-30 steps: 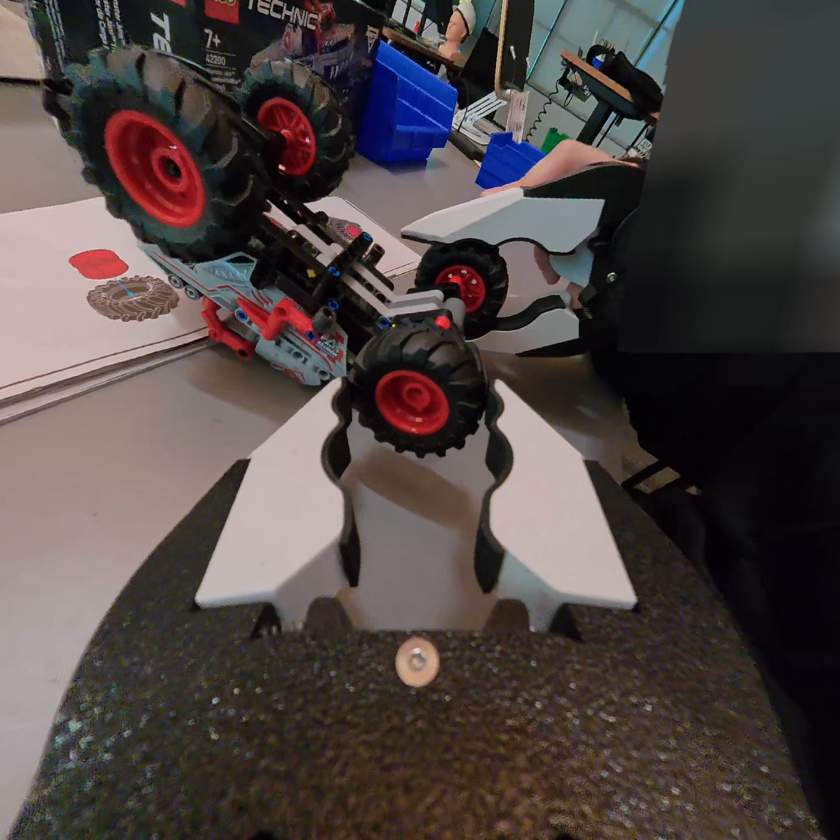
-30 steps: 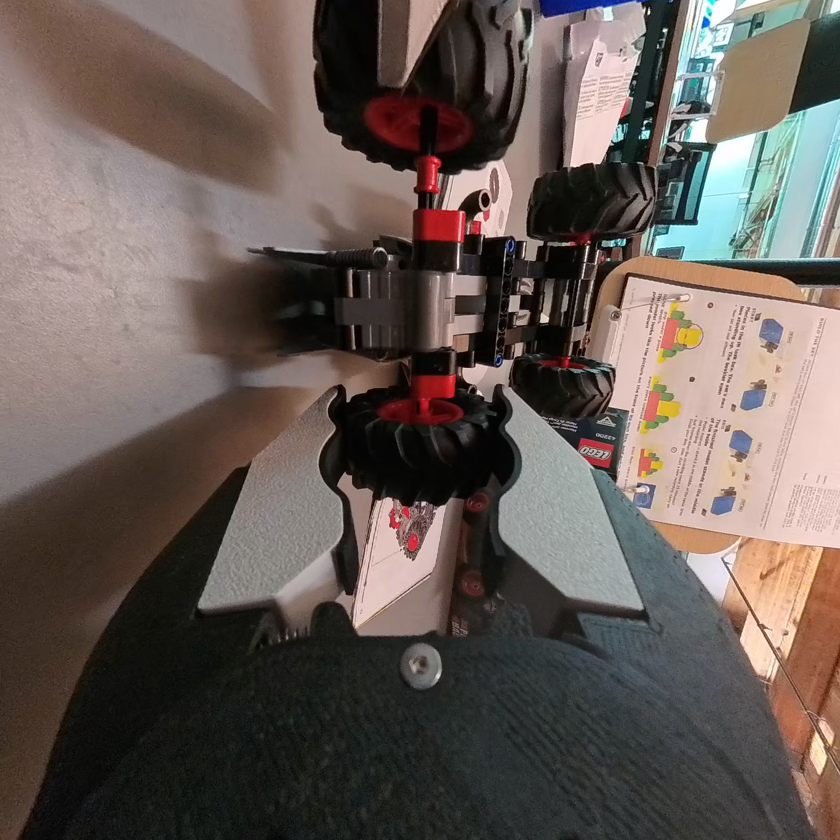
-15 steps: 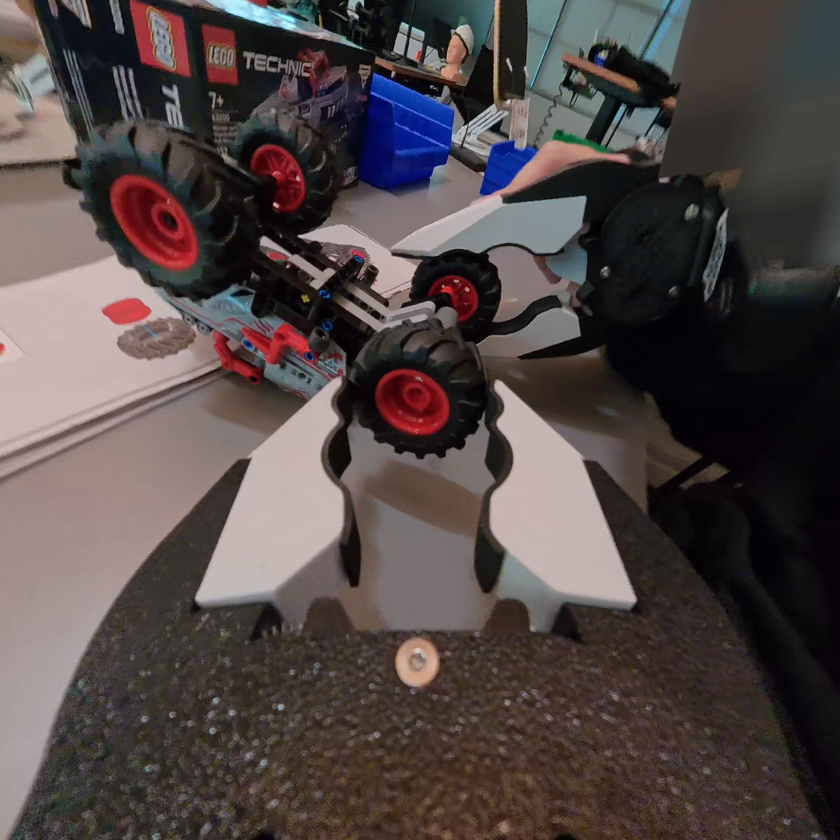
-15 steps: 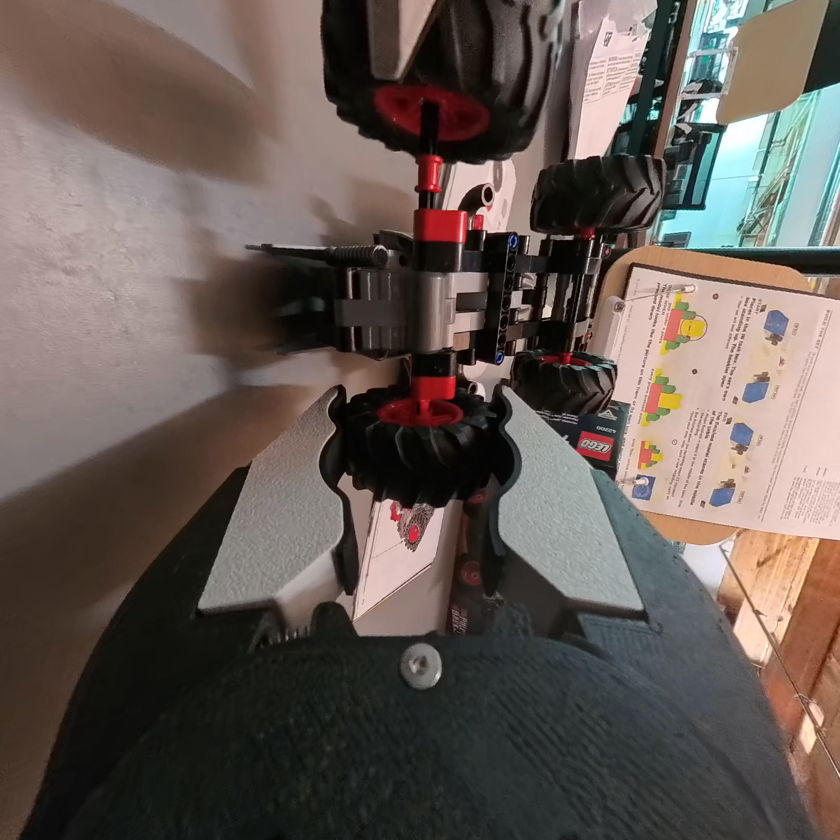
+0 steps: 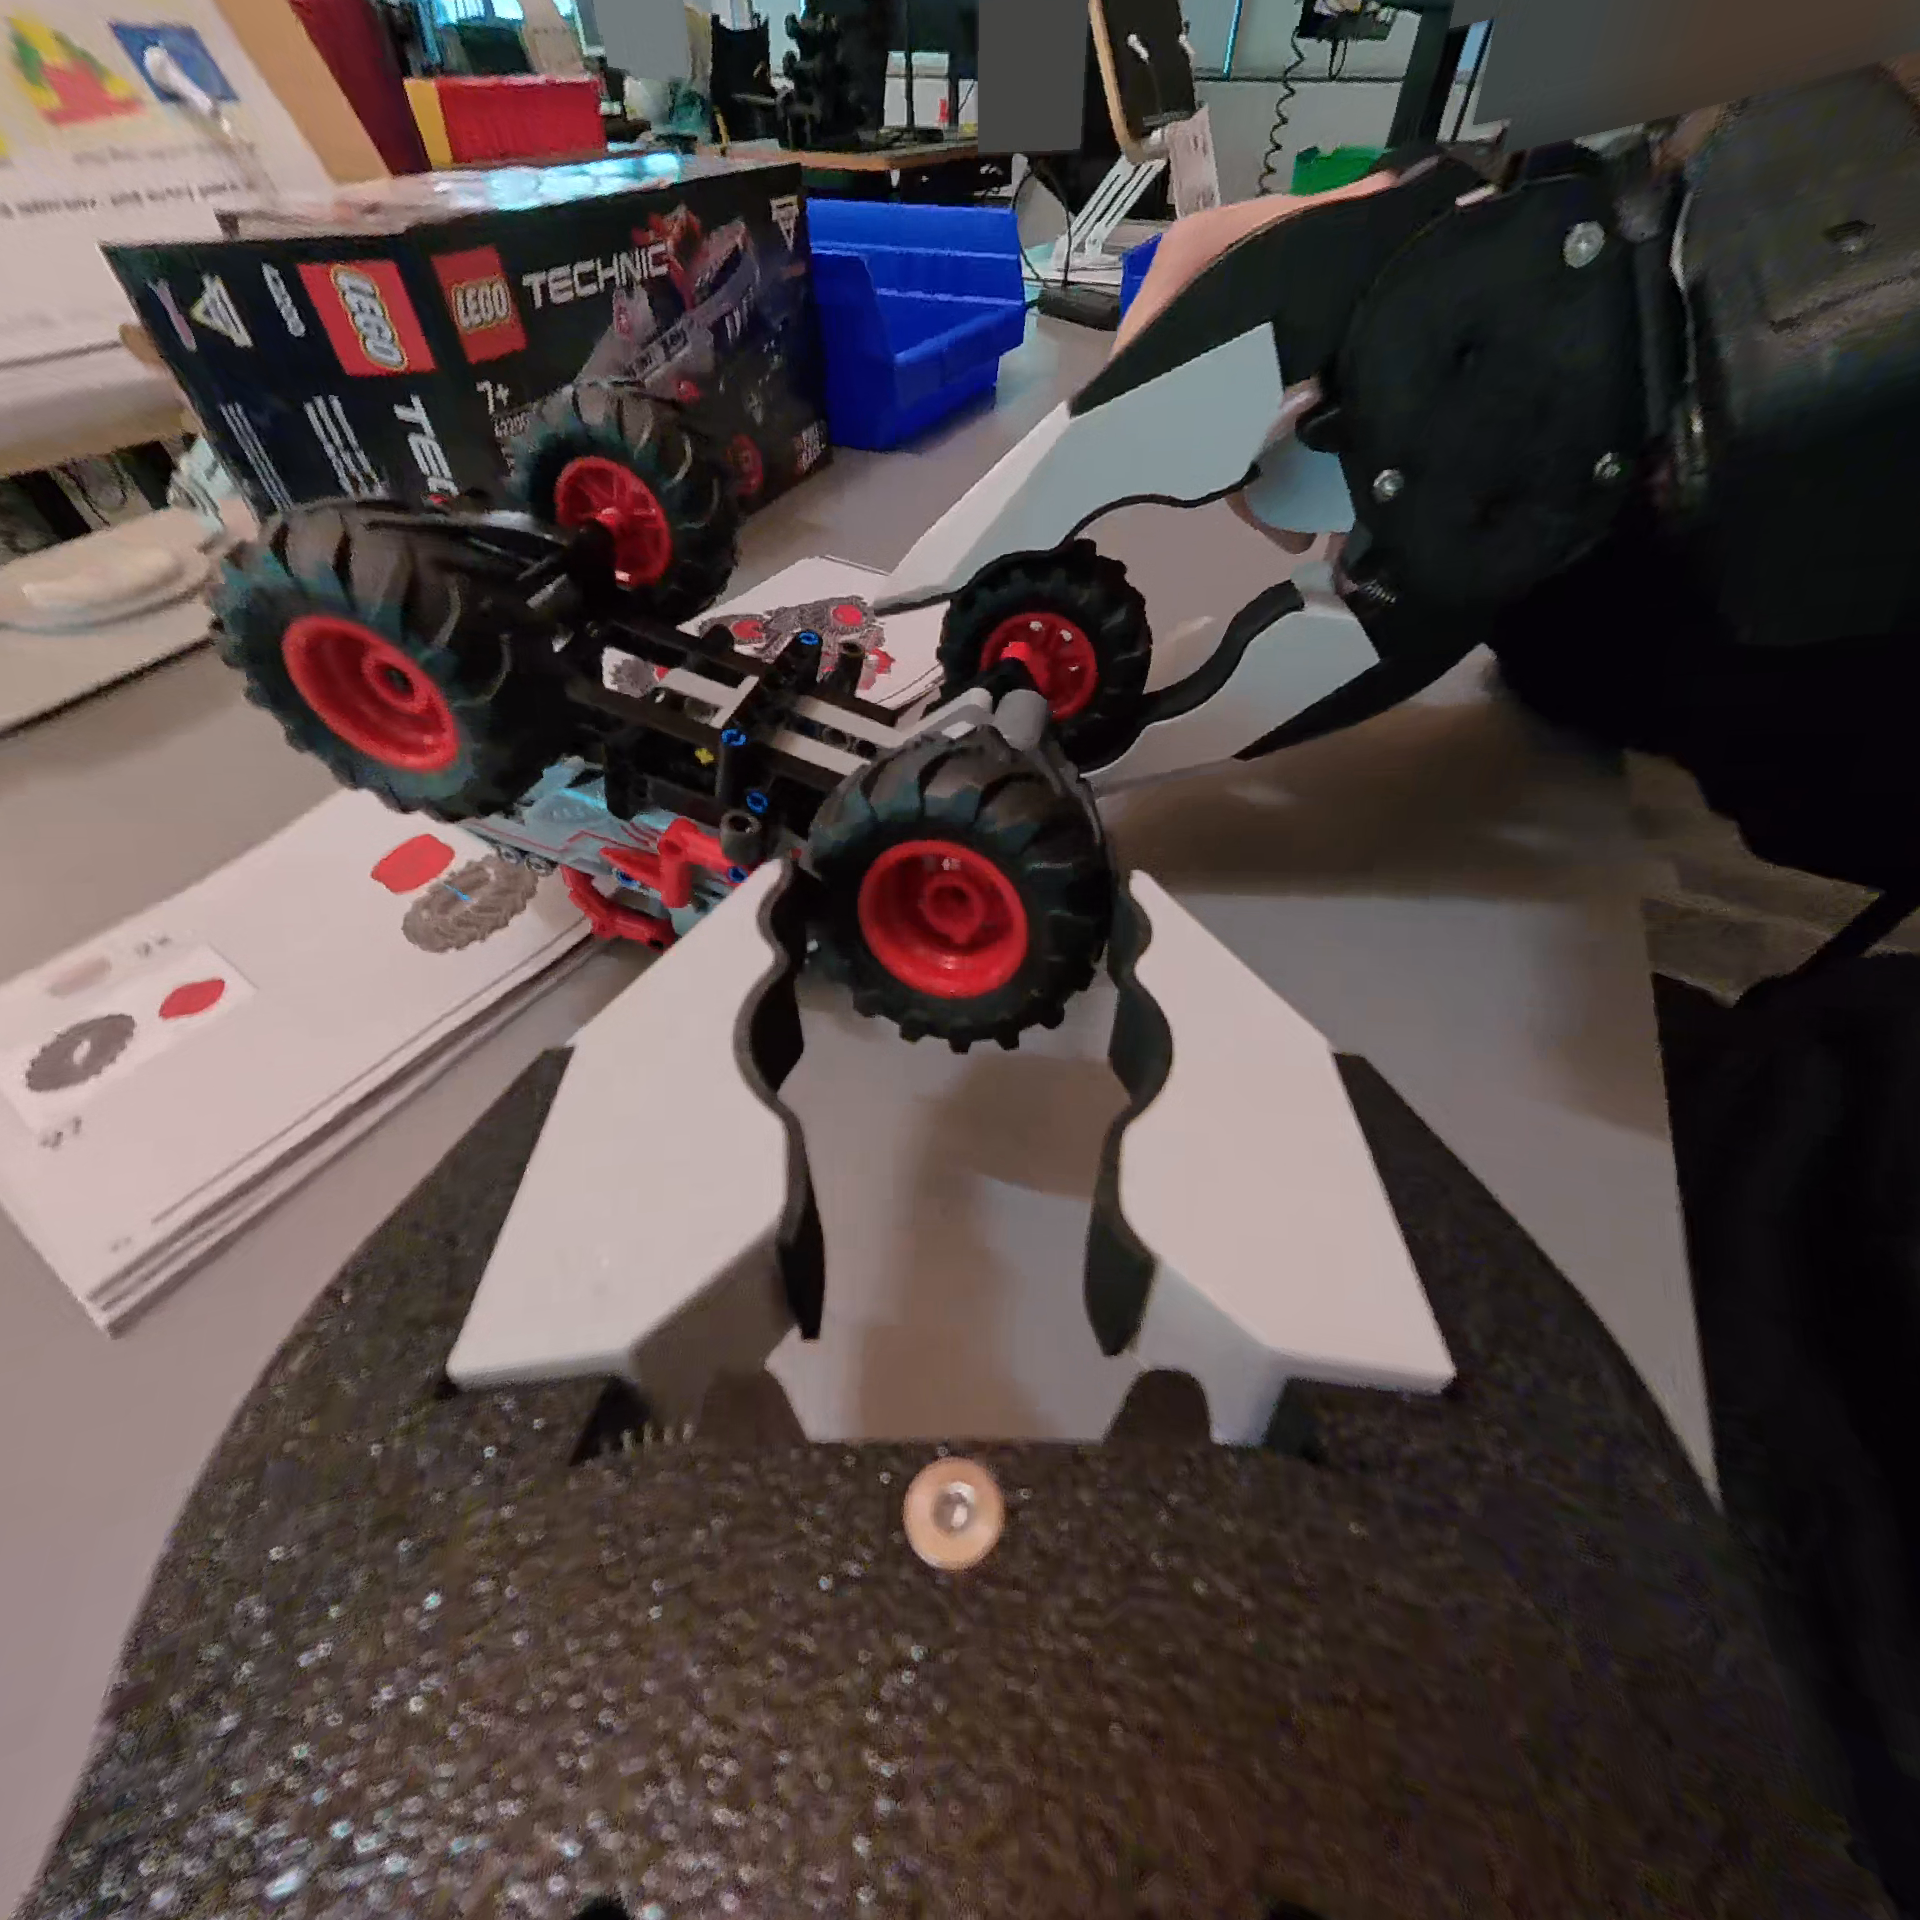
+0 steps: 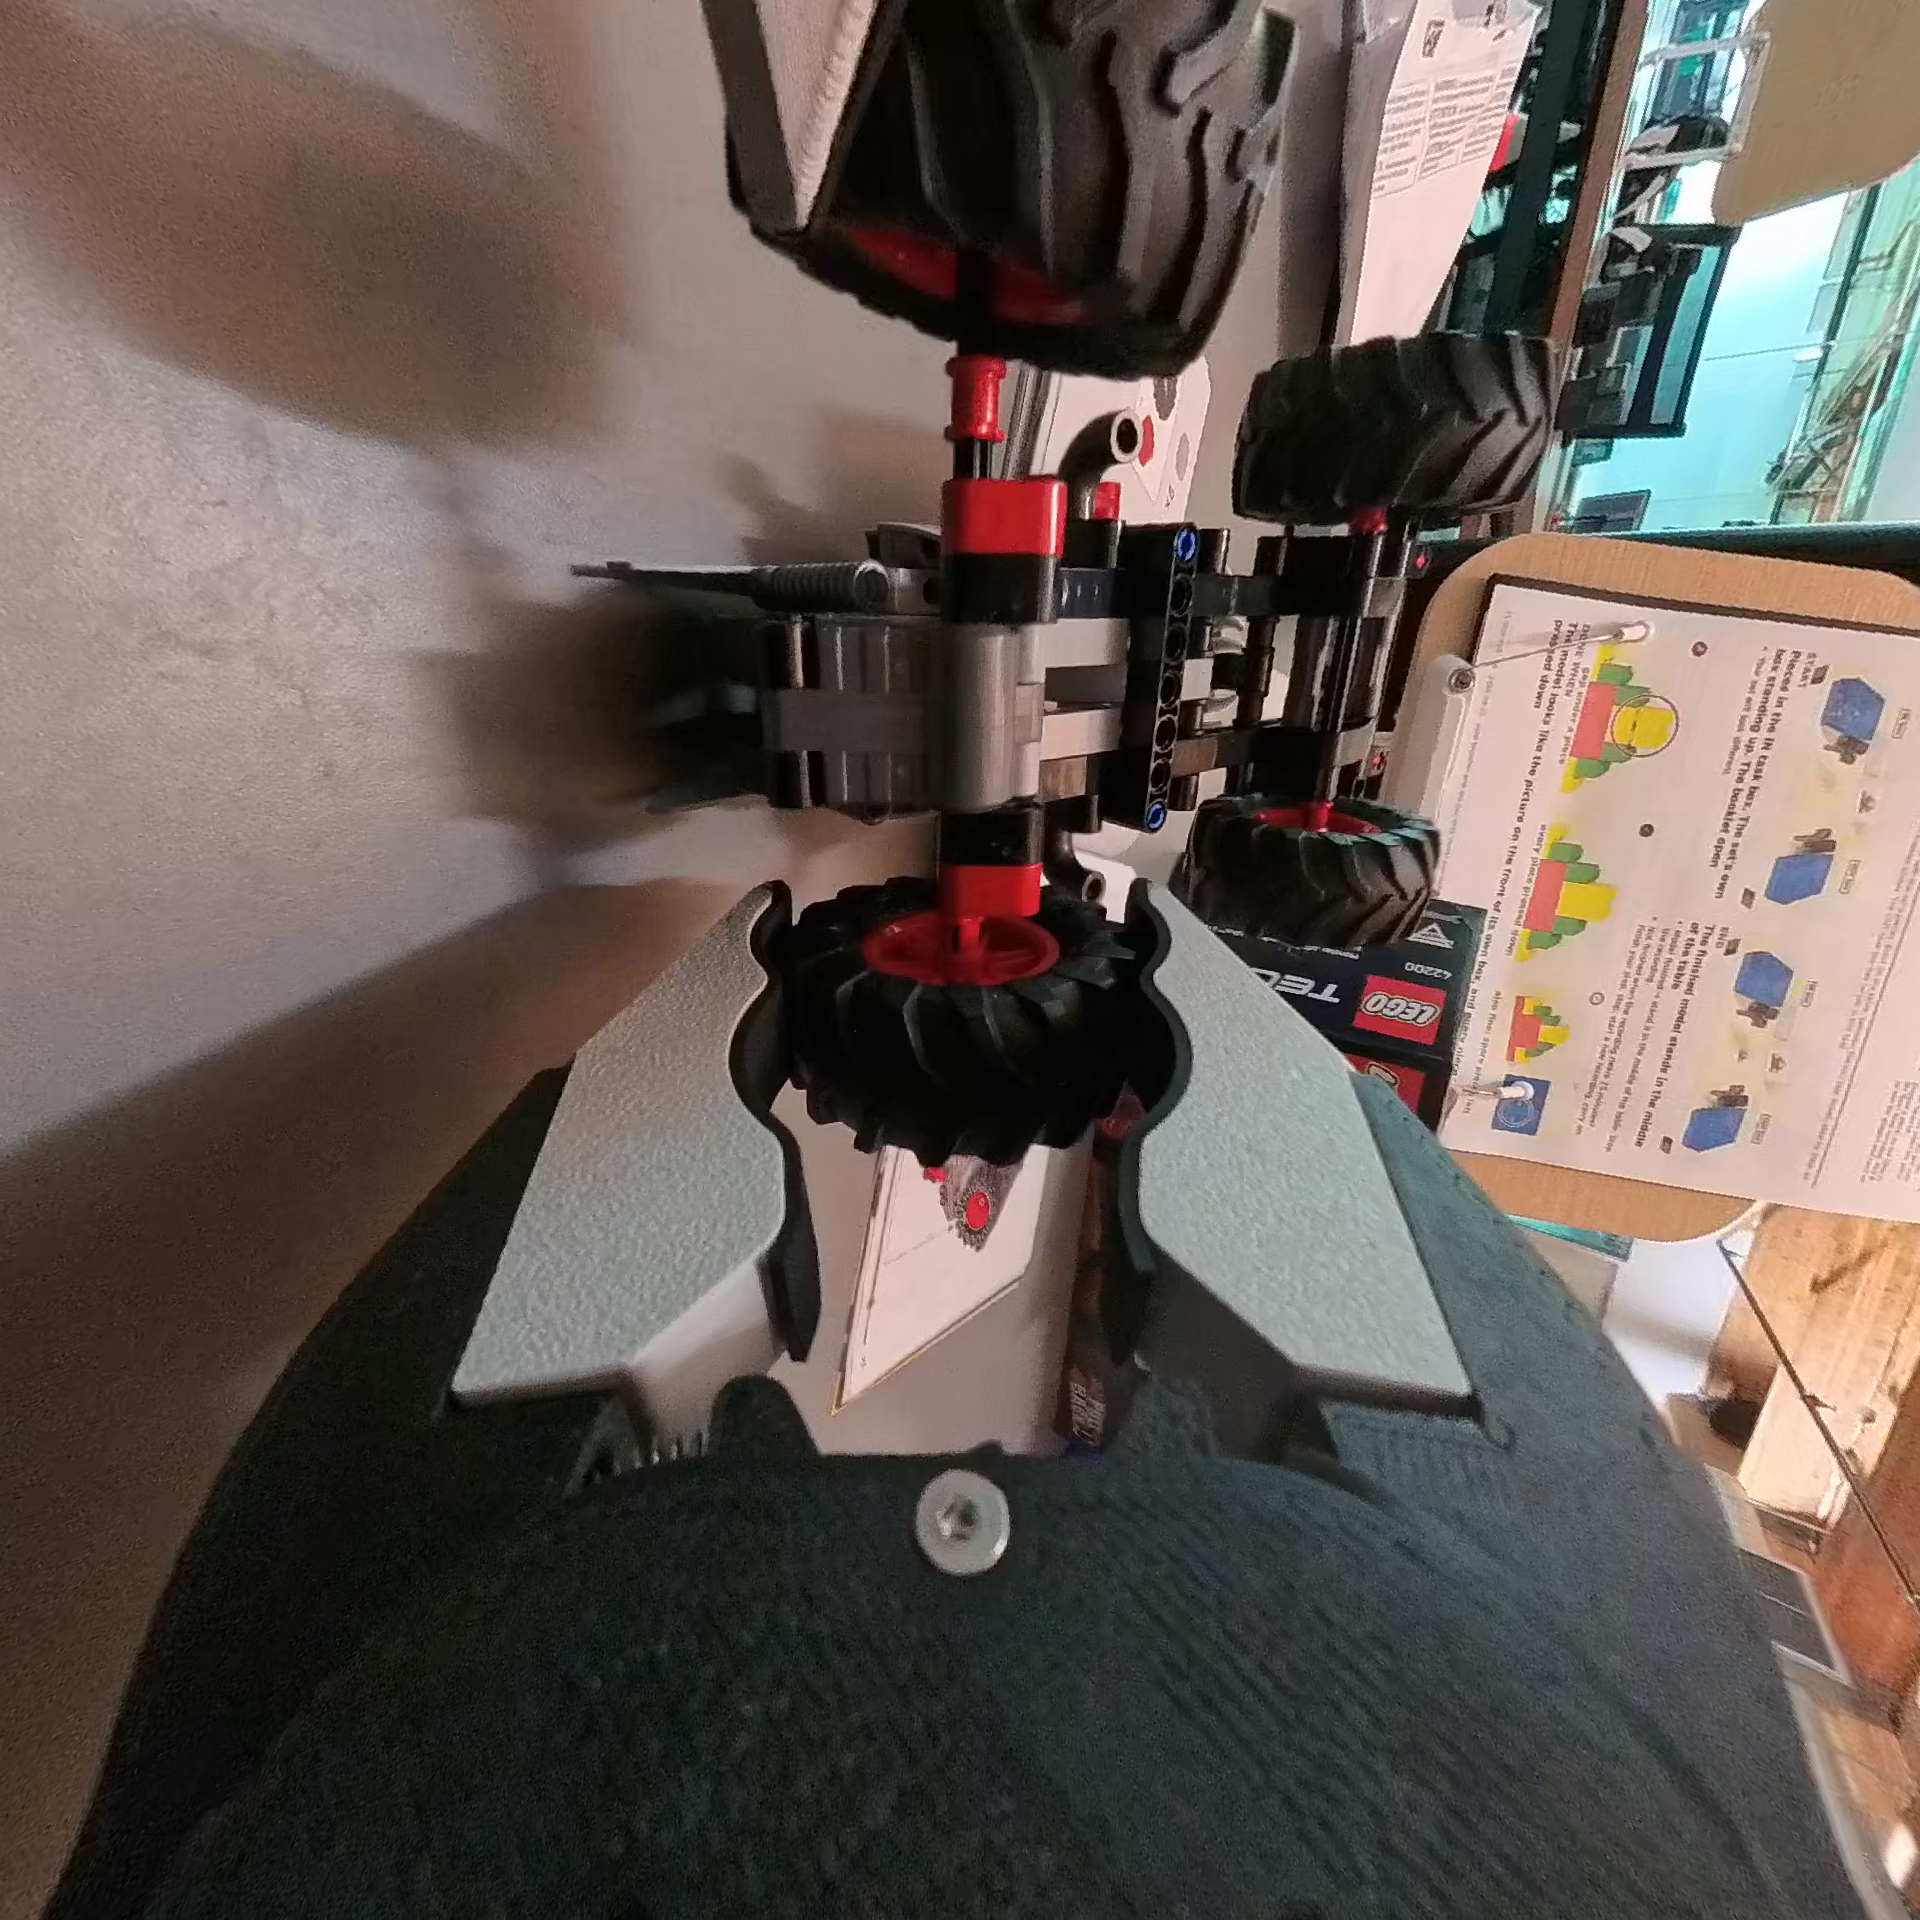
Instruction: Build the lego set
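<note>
A black Lego truck chassis with red-hubbed wheels is held tilted above the grey table between both grippers. My left gripper is shut on the near small wheel. The right gripper comes in from the upper right and clamps the opposite small wheel. In the right wrist view my right gripper is shut on that wheel. The axle runs up through the chassis to the other small wheel. Two larger wheels sit at the far end.
An open instruction booklet lies on the table at the left, under the truck. The dark set box stands behind it, with blue bins to its right. A printed sheet on a wooden board stands at the right.
Both grippers keep their hold on the small wheels. The truck has swung lower and levelled out over the booklet, and the box shows more in the left wrist view.
</note>
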`<state>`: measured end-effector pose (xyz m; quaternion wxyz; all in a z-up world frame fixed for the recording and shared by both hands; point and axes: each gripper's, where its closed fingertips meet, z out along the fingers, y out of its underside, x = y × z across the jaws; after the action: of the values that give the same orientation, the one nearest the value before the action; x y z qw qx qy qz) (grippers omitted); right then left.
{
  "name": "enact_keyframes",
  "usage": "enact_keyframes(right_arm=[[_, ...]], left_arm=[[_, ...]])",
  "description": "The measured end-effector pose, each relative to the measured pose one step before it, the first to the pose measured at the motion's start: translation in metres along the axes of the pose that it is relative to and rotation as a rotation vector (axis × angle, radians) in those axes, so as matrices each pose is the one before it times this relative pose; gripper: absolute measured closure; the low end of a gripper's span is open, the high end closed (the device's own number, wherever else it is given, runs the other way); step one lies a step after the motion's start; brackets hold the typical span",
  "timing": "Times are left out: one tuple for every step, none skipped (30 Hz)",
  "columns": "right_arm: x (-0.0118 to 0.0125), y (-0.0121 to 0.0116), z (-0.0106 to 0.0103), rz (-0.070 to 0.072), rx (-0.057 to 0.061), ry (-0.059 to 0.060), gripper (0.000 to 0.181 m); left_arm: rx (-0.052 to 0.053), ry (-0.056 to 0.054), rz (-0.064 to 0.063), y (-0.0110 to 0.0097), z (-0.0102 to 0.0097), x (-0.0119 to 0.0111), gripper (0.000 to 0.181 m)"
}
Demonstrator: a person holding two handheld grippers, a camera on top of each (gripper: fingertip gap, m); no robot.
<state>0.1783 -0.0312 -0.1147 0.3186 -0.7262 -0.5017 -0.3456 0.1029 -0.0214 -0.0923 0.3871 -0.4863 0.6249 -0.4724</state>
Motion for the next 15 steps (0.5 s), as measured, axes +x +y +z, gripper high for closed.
enact_keyframes(right_arm=[[-0.00061, -0.00052, 0.00016, 0.0111, 0.0068, -0.0056, 0.119], [-0.00013, 0.00005, -0.00014, 0.0051, 0.0041, -0.0031, 0.119], [-0.00052, -0.00022, 0.00037, 0.0076, 0.0048, -0.0042, 0.119], [-0.00041, -0.00001, 0.00031, 0.0128, 0.0061, -0.0068, 0.119], [-0.00040, 0.00087, -0.00011, 0.0135, 0.0059, -0.0075, 0.118], [-0.00030, 0.00085, 0.00033, 0.0144, 0.0059, -0.0070, 0.119], [-0.00020, 0.00086, 0.00003, 0.0120, 0.0082, -0.0042, 0.119], [0.00003, -0.00007, -0.00032, 0.0081, 0.0090, -0.0002, 0.119], [-0.00006, -0.00037, -0.00003, 0.0111, 0.0055, -0.0026, 0.119], [-0.00023, -0.00081, 0.00014, 0.0180, 0.0075, -0.0049, 0.119], [0.00005, -0.00134, 0.00039, 0.0191, 0.0076, -0.0046, 0.119], [0.00067, -0.00219, 0.00041, 0.0137, 0.0073, 0.0029, 0.119], [0.00126, -0.00418, -0.00056, 0.0172, 0.0159, 0.0081, 0.119], [-0.00067, -0.00213, -0.00049, 0.0133, 0.0076, -0.0057, 0.120], [-0.00085, 0.00113, 0.00032, -0.0001, -0.0087, -0.0062, 0.120]], left_arm=[[0.0033, -0.0025, 0.0330, -0.00027, -0.00007, -0.00062, 0.126], [0.0062, -0.0017, 0.0228, -0.00078, 0.00014, -0.00052, 0.126], [0.0086, -0.0019, 0.0175, -0.00121, 0.00029, -0.00059, 0.125], [0.0088, -0.0010, 0.0193, -0.00121, 0.00046, -0.00041, 0.125], [0.0079, 0.0014, 0.0192, -0.00111, 0.00083, -0.00005, 0.125], [0.0069, 0.0052, 0.0103, -0.00102, 0.00104, 0.00019, 0.125], [0.0069, 0.0074, 0.0022, -0.00108, 0.00101, 0.00021, 0.125], [0.0028, 0.0055, -0.0016, -0.00044, 0.00087, -0.00044, 0.125], [-0.0041, 0.0005, -0.0067, 0.00063, 0.00076, -0.00139, 0.125], [-0.0057, -0.0097, -0.0129, 0.00077, 0.00030, -0.00282, 0.125], [-0.0104, -0.0177, -0.0193, 0.00158, 0.00026, -0.00371, 0.126], [-0.0209, -0.0162, -0.0310, 0.00288, 0.00057, -0.00399, 0.125], [-0.0254, -0.0104, -0.0485, 0.00362, 0.00083, -0.00367, 0.125], [-0.0096, 0.0018, -0.0609, 0.00139, 0.00041, -0.00233, 0.125], [0.0127, 0.0191, -0.0653, -0.00173, -0.00004, -0.00015, 0.126]])
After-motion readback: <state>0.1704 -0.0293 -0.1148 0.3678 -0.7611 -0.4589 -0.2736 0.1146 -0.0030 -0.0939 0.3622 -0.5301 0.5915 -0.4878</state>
